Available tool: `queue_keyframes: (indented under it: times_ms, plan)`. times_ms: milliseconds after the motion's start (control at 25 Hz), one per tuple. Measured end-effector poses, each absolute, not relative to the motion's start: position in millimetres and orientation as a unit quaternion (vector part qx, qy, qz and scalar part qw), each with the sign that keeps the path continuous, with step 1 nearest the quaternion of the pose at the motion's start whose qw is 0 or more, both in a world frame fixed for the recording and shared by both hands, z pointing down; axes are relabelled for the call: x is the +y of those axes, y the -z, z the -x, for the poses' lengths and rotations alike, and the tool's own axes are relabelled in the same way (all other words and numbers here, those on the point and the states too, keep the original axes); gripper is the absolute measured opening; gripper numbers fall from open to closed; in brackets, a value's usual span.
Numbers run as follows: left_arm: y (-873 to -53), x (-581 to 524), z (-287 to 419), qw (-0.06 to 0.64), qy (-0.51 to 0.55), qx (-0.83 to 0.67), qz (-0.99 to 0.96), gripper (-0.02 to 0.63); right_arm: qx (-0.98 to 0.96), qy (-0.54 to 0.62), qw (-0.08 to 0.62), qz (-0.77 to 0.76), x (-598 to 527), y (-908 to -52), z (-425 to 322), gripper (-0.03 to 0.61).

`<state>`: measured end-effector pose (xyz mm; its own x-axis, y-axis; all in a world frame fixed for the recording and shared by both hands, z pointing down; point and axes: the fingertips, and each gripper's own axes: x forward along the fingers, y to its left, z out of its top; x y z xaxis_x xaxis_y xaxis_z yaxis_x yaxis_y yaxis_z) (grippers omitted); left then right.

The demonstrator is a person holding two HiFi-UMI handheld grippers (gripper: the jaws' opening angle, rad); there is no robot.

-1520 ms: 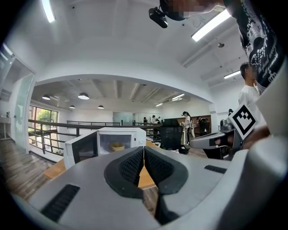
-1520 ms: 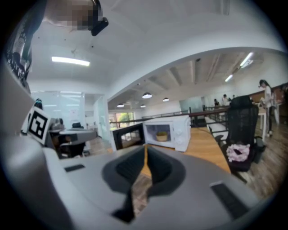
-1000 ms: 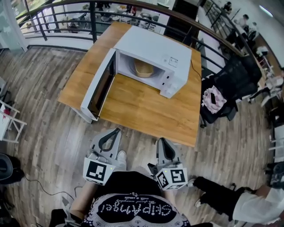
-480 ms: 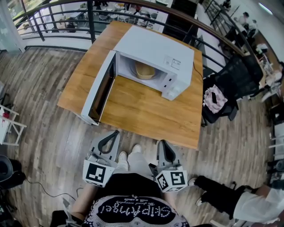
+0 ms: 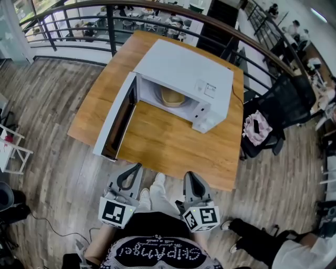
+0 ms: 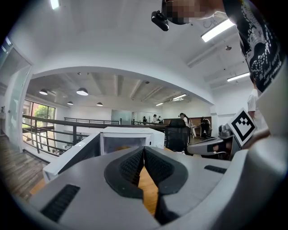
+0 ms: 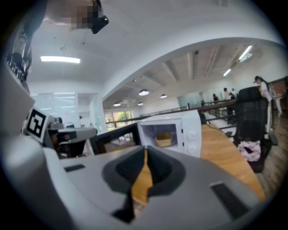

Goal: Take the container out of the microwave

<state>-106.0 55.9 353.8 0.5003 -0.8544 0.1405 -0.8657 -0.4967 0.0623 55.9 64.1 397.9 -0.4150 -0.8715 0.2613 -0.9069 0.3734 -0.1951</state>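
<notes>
A white microwave (image 5: 184,65) stands on a wooden table (image 5: 168,142) with its door (image 5: 118,118) swung open to the left. A tan container (image 5: 172,96) sits inside the cavity, and the right gripper view also shows the container (image 7: 163,139). My left gripper (image 5: 137,167) and right gripper (image 5: 190,175) are side by side close to my body, short of the table's near edge and far from the microwave. In their own views the left gripper (image 6: 144,150) and the right gripper (image 7: 145,150) have their tips together with nothing between them.
A black office chair (image 5: 273,113) with a pink cloth on it stands right of the table. A dark railing (image 5: 157,8) runs behind the table. A person's legs (image 5: 252,239) lie at the lower right, and a white rack (image 5: 10,152) stands at the left.
I have stepped toward the table with both grippers: the table's near edge now lies closer to the gripper tips. Both pairs of jaws stay closed.
</notes>
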Motion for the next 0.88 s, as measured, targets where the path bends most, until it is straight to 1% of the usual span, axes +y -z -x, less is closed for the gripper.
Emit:
queue_keyframes:
  times_ms: [160,520,880]
  plan:
    - [-350.7,26.4,91.4,0.053,-0.043,-0.496,-0.865,0.029,-0.832,-0.153,0.052,-0.530,30.3,-397.2,-65.7,0.040]
    - [-346.2,-38.8,56.1,0.059,-0.026,-0.489,-0.870,0.029,-0.842,-0.147,0.039,-0.517,-34.9,-394.3,-96.8,0.040]
    - [-356.3,-72.1,57.0,0.077,-0.028,-0.528,-0.845,0.029,-0.844,-0.162,0.050,-0.509,-66.8,-409.4,-118.7,0.040]
